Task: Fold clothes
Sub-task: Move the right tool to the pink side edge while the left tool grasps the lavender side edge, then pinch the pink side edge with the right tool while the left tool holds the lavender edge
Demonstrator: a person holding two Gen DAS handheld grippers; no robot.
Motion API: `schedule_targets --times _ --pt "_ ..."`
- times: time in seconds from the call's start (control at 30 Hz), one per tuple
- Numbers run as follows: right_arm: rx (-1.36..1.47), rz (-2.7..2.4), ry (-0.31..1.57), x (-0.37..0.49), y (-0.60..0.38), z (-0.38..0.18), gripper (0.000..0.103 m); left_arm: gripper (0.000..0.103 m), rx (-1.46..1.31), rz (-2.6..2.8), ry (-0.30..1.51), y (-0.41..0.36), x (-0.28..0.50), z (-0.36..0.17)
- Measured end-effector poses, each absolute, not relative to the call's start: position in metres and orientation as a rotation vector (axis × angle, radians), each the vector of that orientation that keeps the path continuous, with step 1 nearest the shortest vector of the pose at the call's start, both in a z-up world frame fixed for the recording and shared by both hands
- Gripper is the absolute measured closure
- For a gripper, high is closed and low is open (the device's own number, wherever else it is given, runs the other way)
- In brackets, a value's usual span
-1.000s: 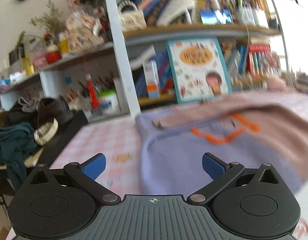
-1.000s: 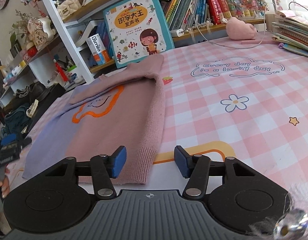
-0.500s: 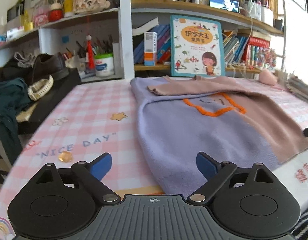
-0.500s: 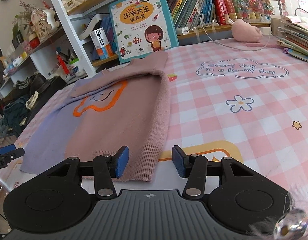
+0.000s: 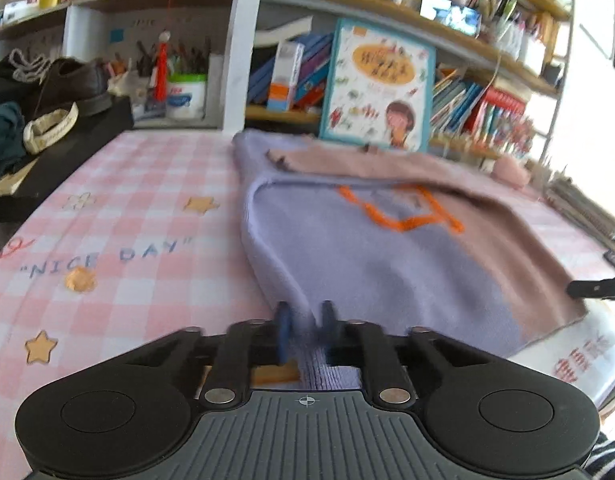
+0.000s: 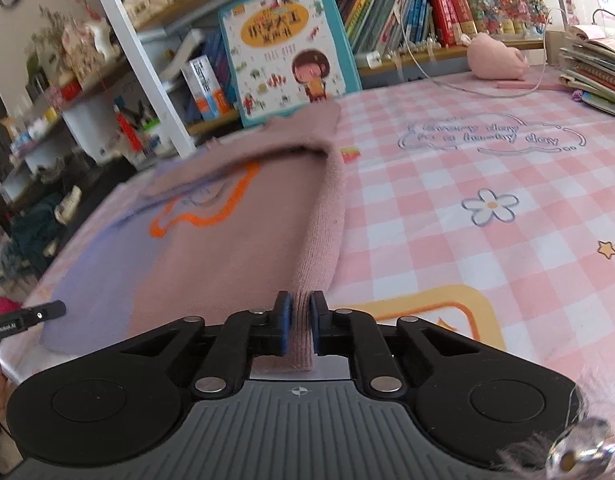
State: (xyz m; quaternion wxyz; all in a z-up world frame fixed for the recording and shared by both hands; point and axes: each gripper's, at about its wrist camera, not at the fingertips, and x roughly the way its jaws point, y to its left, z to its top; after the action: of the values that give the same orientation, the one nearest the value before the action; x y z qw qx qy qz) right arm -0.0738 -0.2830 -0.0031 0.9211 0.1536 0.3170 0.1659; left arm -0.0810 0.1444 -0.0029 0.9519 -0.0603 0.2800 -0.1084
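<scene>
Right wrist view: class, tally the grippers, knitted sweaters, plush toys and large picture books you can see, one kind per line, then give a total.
Black two-finger grippers: 2, the right gripper and the left gripper
Lilac and dusty-pink knitted sweater: 1
Pink plush toy: 1
Large teal-edged picture book: 1
Total: 5

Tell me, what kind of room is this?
Probably a child's room or study at home. A picture book leans against crowded bookshelves, a pink plush toy sits nearby, and a sweater lies on a pink checked tablecloth printed with flowers and stars.
</scene>
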Motion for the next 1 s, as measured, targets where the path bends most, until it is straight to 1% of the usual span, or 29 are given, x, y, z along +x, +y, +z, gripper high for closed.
schedule_targets --times 0.1,0.2,0.23,0.3,0.33,0.37,0.4,0.43,0.47,0.53,0.6,0.73,0.77,0.8,0.83,0.87,0.93,1.0 --pt "0.403 0.395 0.585 -0.076 -0.288 0.006 0.096 0.095 -0.142 -0.271 0.524 0.142 -0.085 0.008" --pt "0.41 0.407 0.566 -0.075 -0.288 0.013 0.096 0.095 -0.111 -0.265 0.527 0.138 -0.085 0.008" --pt "0.398 0.399 0.579 -0.075 -0.287 0.013 0.096 0.09 -0.1 -0.263 0.529 0.136 -0.085 0.008" --pt "0.377 0.381 0.608 -0.073 -0.285 0.01 0.096 0.089 -0.104 -0.261 0.544 0.137 -0.084 0.005" --pt "0.368 0.371 0.624 -0.073 -0.285 0.007 0.094 0.085 -0.111 -0.26 0.554 0.139 -0.084 0.003" --pt "0.367 0.366 0.636 -0.072 -0.285 0.005 0.091 0.077 -0.118 -0.26 0.564 0.141 -0.084 0.001" --pt "0.369 0.359 0.65 -0.072 -0.286 0.002 0.09 0.073 -0.125 -0.259 0.574 0.142 -0.083 -0.002" --pt "0.374 0.359 0.657 -0.071 -0.286 0.001 0.087 0.067 -0.135 -0.259 0.581 0.144 -0.083 -0.004" --pt "0.379 0.359 0.664 -0.071 -0.287 0.0 0.083 0.062 -0.149 -0.262 0.586 0.146 -0.083 -0.005" --pt "0.389 0.361 0.677 -0.07 -0.288 -0.001 0.078 0.061 -0.18 -0.268 0.596 0.151 -0.081 -0.008" --pt "0.399 0.358 0.686 -0.067 -0.287 -0.003 0.078 0.061 -0.209 -0.273 0.606 0.153 -0.078 -0.012" --pt "0.437 0.368 0.694 -0.059 -0.288 -0.009 0.078 0.065 -0.25 -0.275 0.604 0.156 -0.073 -0.018" --pt "0.447 0.368 0.697 -0.057 -0.288 -0.01 0.083 0.072 -0.26 -0.273 0.605 0.157 -0.072 -0.019" --pt "0.457 0.368 0.7 -0.055 -0.289 -0.011 0.086 0.077 -0.264 -0.267 0.605 0.158 -0.071 -0.02" --pt "0.467 0.367 0.703 -0.053 -0.289 -0.012 0.09 0.085 -0.266 -0.263 0.605 0.159 -0.07 -0.021" --pt "0.476 0.371 0.703 -0.053 -0.289 -0.013 0.091 0.089 -0.27 -0.262 0.604 0.16 -0.071 -0.021" --pt "0.492 0.378 0.696 -0.054 -0.29 -0.013 0.092 0.096 -0.278 -0.266 0.599 0.162 -0.072 -0.022" --pt "0.501 0.38 0.673 -0.059 -0.292 -0.01 0.093 0.097 -0.282 -0.276 0.584 0.163 -0.075 -0.021"
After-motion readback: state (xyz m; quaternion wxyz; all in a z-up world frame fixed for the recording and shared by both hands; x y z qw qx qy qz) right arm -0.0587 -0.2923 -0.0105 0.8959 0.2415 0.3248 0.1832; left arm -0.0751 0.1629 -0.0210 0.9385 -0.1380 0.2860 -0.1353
